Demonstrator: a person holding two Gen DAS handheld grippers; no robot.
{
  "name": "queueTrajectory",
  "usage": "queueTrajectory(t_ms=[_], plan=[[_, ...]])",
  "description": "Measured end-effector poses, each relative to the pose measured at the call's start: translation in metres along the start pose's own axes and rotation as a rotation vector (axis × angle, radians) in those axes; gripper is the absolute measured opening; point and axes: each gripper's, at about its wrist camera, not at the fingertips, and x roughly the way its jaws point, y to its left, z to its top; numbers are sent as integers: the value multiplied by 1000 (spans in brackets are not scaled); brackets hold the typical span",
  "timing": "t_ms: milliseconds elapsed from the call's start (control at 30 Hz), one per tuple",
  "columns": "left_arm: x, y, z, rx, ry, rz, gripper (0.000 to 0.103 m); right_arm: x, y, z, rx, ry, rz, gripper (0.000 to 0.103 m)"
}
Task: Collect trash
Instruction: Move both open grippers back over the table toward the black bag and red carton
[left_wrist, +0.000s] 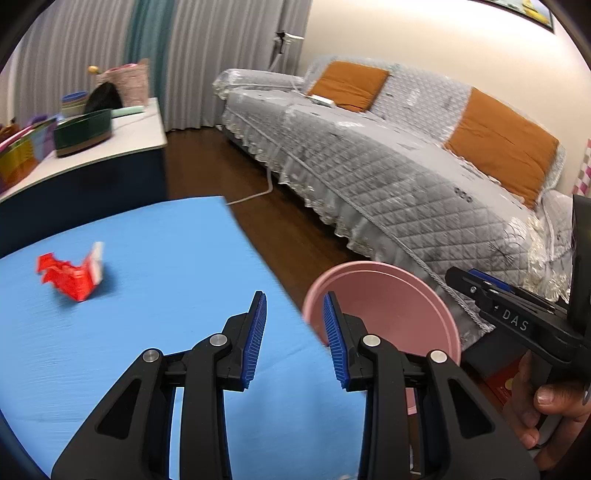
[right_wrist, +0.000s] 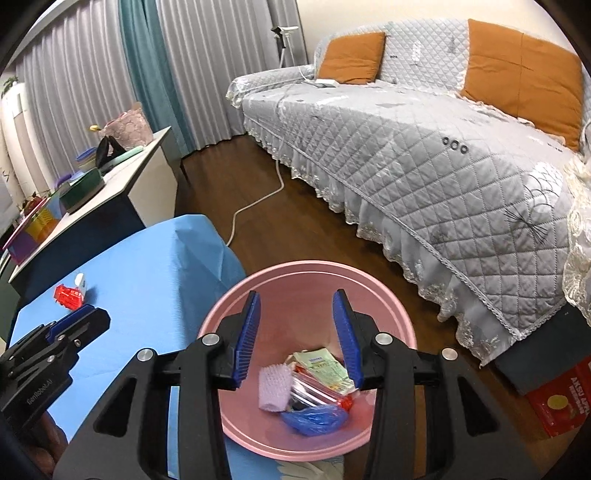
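your right gripper (right_wrist: 295, 332) hangs over the pink bin (right_wrist: 400, 317), jaws spread and nothing between the pads; through the gap you see the trash already inside: a pale bubbled piece (right_wrist: 274, 387), a green-printed packet (right_wrist: 327, 369), a blue plastic bag (right_wrist: 314, 419) and a bit of red beside it. read this as the end of a drop, judged from the empty jaws above the heap.

your left gripper (left_wrist: 294, 332) is likewise spread and empty, poised at the edge of the blue table cover (left_wrist: 147, 332), with the bin's rim just beyond its right finger. the one piece that shows on the cover is the crumpled red and white wrapper (left_wrist: 72, 273), well apart from both grippers, toward the far left of the table.

the step in hand, as it appears, is the turn from the bin to the next pickup. the next move calls for you to carry the left gripper across the cover to the wrapper, lower the pads either side of its raised folds, and close gently: the thing looks light and springy, so a shallow pinch may let it slip or skate on the smooth cover.
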Motion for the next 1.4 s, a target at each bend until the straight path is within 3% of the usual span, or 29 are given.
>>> queueTrajectory(t_ms=[367,800,967,1067,1267,1400], plan=[[-33,67,-1,-74,-39,109,32,6,68,-2,-66,-11,78,42],[-78,175,-26,-213,-53,289,32,17,175,-14,-153,17,220,42],[-93,222,-38,-291,-47,394,32,22,209,-22,-181,36,277,42],[-107,252,-47,-339,-62,545,32,24,224,-23,-198,39,302,42],[-130,311,-65,-482,-78,727,32,39,245,-24,-212,73,338,42],[-136,342,-78,-547,-59,788,32,57,259,-26,-210,102,356,42]])
